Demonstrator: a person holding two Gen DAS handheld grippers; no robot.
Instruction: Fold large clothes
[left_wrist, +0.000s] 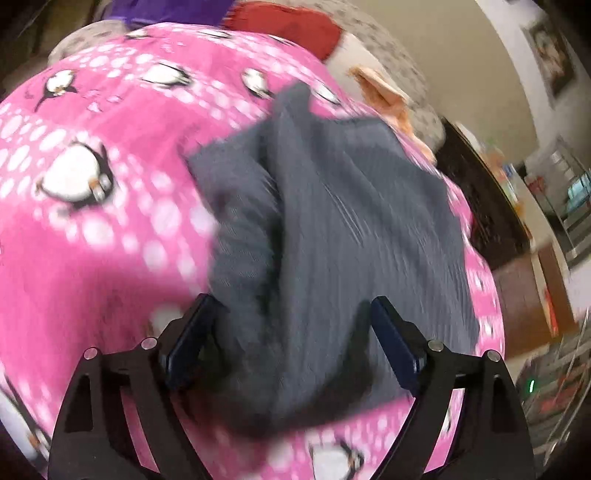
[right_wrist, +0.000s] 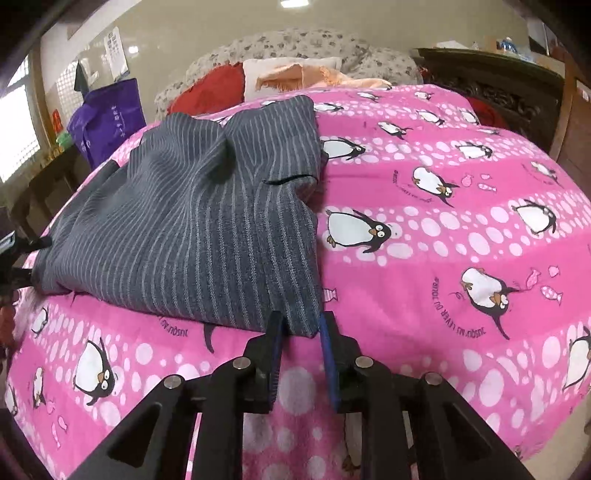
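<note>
While red pillow (right_wrist: 210, 94) lies beyond, right tool (right_wrist: 301, 325) pinches trousers (right_wrist: 192, 221); left tool (left_wrist: 291, 314) wide.

blur: left wrist view smeared, stripes on the grey garment (left_wrist: 332, 206) unreadable | hidden: garment's near edge behind the left gripper (left_wrist: 291, 314) fingers | cut off: pink blanket (right_wrist: 461, 221) at frame edges | hidden: garment corner between right gripper (right_wrist: 301, 325) fingers | too small: shelf items far right

Grey pinstriped garment (right_wrist: 192, 221), folded and rumpled, on pink penguin blanket (right_wrist: 443, 229)
</note>
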